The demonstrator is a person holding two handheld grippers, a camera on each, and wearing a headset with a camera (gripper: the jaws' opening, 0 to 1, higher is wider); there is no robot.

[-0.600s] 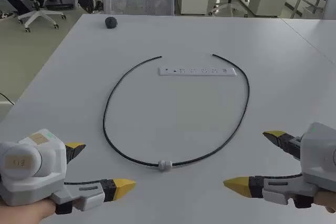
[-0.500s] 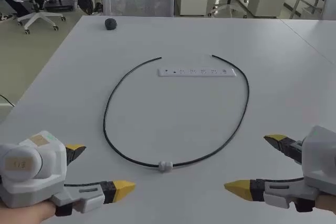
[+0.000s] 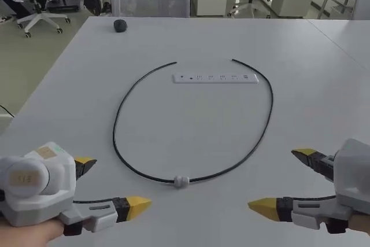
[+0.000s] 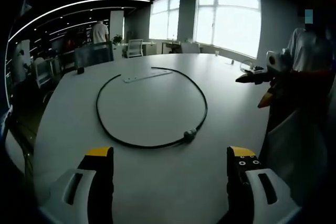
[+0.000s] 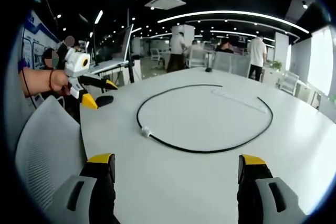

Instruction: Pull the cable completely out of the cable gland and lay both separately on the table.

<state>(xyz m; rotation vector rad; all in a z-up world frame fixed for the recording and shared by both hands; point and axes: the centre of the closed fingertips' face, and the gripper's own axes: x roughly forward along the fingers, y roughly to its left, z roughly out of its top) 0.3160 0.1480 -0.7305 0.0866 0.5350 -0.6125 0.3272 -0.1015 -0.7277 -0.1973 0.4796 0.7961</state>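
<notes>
fingers [image 3: 137,203] of left gripper [image 3: 119,181] and right gripper [image 3: 273,179] gape wide, empty
cable gland [image 3: 181,181] sits at 6 o'clock of the cable [image 3: 114,134] loop

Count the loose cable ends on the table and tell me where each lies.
2: the left cable end lies by the power strip's left end, the right cable end by its right end.

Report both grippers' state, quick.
Left yellow-tipped grey gripper: open, holding nothing.
Right yellow-tipped grey gripper: open, holding nothing.
</notes>
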